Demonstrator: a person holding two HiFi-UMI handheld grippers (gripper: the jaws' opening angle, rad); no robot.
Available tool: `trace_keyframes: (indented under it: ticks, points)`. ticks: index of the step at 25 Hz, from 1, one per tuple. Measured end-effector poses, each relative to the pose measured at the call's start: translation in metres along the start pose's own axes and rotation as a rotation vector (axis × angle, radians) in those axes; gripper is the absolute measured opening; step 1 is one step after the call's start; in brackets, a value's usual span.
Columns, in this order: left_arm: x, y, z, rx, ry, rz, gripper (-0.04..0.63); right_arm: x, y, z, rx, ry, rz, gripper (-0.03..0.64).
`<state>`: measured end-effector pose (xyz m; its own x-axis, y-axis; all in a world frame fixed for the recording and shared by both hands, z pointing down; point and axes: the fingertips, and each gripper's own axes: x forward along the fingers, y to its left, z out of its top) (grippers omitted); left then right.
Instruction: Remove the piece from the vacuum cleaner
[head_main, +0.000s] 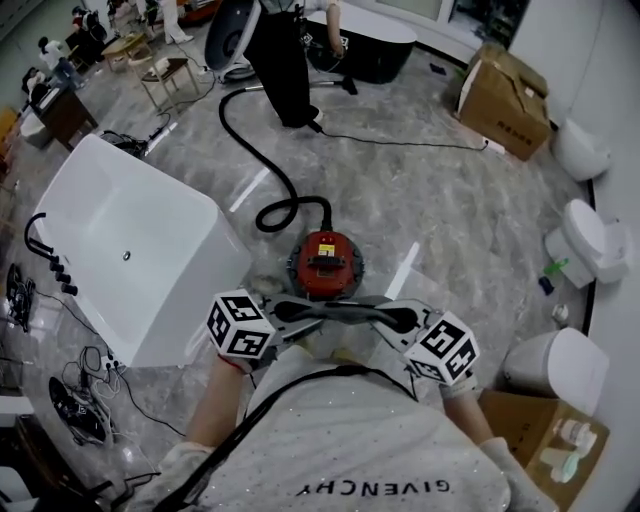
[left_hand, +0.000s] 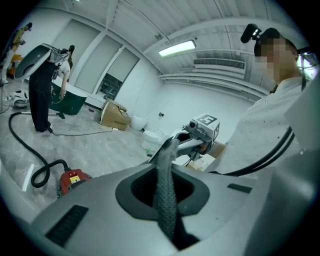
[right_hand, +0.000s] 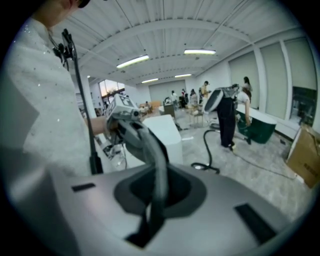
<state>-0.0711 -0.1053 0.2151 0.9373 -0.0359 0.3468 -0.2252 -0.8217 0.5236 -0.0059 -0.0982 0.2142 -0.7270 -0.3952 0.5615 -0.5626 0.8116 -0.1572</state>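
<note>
You hold left tongs (head_main: 330, 308) and right tongs (head_main: 368, 309) both closed, empty, tips nearly meeting, with the red vacuum cleaner (head_main: 324, 263) on the floor beyond.

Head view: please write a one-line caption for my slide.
Person with left gripper and right gripper shut, facing a red vacuum cleaner on the floor beside a white tub.

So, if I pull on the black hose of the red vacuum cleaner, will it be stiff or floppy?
Probably floppy: the black hose lies in a loose loop and long curves. It would likely straighten before the red vacuum cleaner moves. The floor looks glossy, so the hose may slide easily.
</note>
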Motion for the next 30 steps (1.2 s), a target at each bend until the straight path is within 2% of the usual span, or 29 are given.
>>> trace_keyframes:
  ticks: [5, 16, 30]
  points:
    - [-0.004, -0.004, 0.000, -0.021, -0.033, -0.009, 0.035, -0.002, 0.007, 0.003, 0.000, -0.001, 0.006, 0.026]
    - [-0.009, -0.009, -0.003, -0.024, -0.045, 0.005, 0.035, -0.001, 0.014, 0.003, -0.017, -0.030, 0.019, 0.026]
    - [-0.002, -0.010, -0.013, -0.043, -0.029, 0.014, 0.035, -0.002, 0.014, -0.009, -0.005, -0.024, 0.014, 0.026]
